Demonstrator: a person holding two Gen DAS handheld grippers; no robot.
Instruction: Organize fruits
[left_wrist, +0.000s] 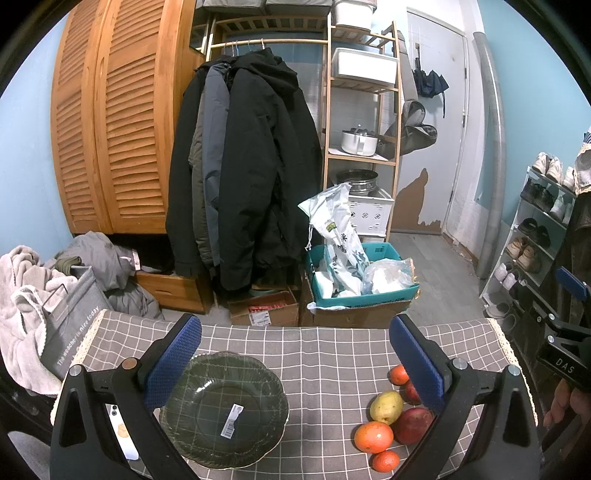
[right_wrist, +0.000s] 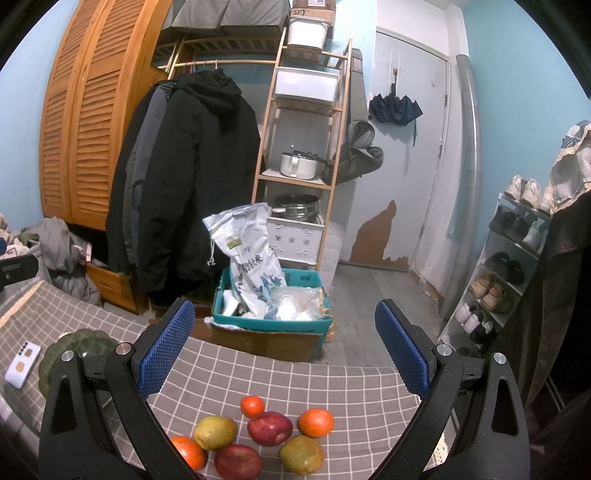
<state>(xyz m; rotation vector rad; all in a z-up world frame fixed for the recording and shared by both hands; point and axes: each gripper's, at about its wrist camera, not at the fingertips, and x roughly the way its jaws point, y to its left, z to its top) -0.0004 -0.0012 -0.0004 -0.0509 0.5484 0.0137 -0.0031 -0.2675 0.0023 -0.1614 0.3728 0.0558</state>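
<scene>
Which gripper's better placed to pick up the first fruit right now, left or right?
Right, most likely. The right gripper hangs open directly over the fruit pile, with the red apple between its fingers. The left gripper is open over the green glass plate, with the fruit off to its right side.

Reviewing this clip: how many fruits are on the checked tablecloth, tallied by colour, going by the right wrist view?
Orange citrus: 3, the small one at the back, one on the right, one at front left
Red fruits: 2, centre and front
Yellow-green fruits: 2, left and right
Total: 7
None is on the green glass plate.
</scene>
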